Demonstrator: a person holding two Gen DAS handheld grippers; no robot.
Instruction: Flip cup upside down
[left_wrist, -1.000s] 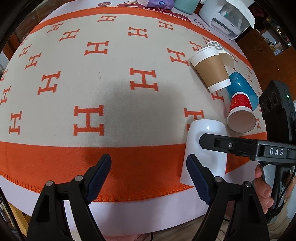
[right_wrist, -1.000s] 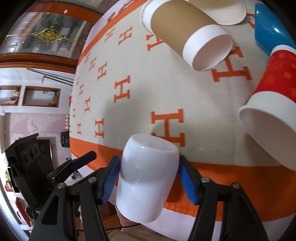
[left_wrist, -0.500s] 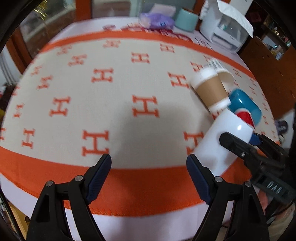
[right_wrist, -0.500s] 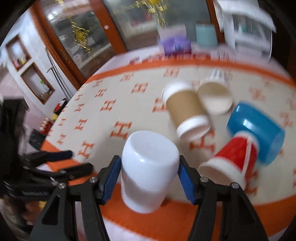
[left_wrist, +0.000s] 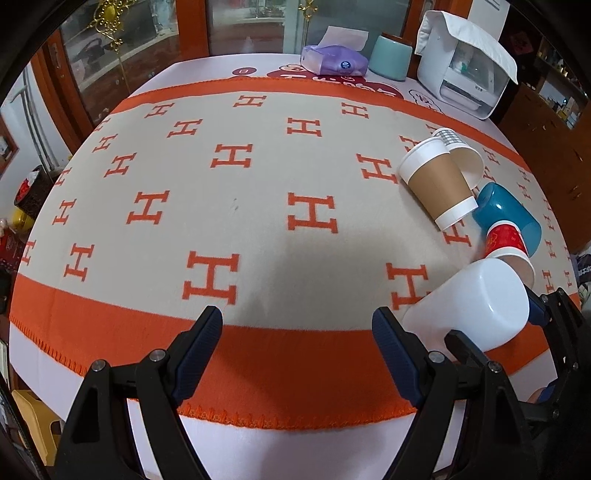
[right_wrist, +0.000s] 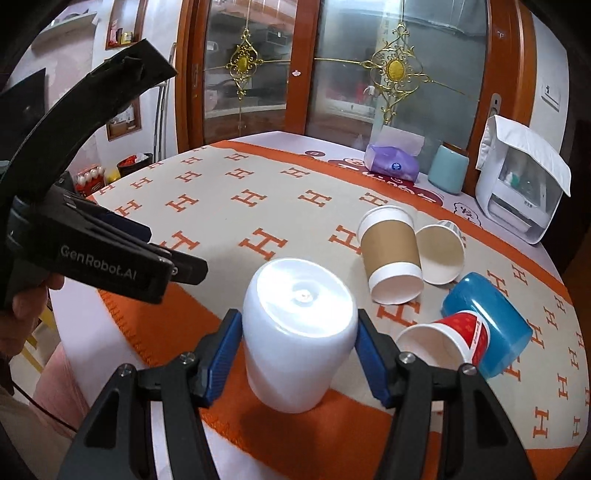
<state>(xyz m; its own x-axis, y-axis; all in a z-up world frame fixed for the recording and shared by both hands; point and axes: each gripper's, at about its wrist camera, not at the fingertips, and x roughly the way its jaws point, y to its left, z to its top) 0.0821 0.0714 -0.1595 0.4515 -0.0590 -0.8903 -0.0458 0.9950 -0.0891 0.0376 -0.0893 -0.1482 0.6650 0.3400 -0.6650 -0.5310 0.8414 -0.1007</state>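
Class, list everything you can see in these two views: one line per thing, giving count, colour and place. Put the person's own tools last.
white cup: 1, white, base up, gripped in right tool
brown-sleeved cup: 1, brown and white, on its side
plain paper cup: 1, pale, on its side
red cup: 1, red and white, lying against blue cup
blue cup: 1, blue, on its side
blanket: 1, cream with orange H's
tissue pack: 1, purple, far edge
teal container: 1, far edge
white appliance: 1, far right
left tool: open, empty
right tool: shut on white cup

Both grippers, left (left_wrist: 297, 352) & right (right_wrist: 297, 354): black frames w/ blue ribbed pads, silver screws, "GenRobot.AI" lettering.
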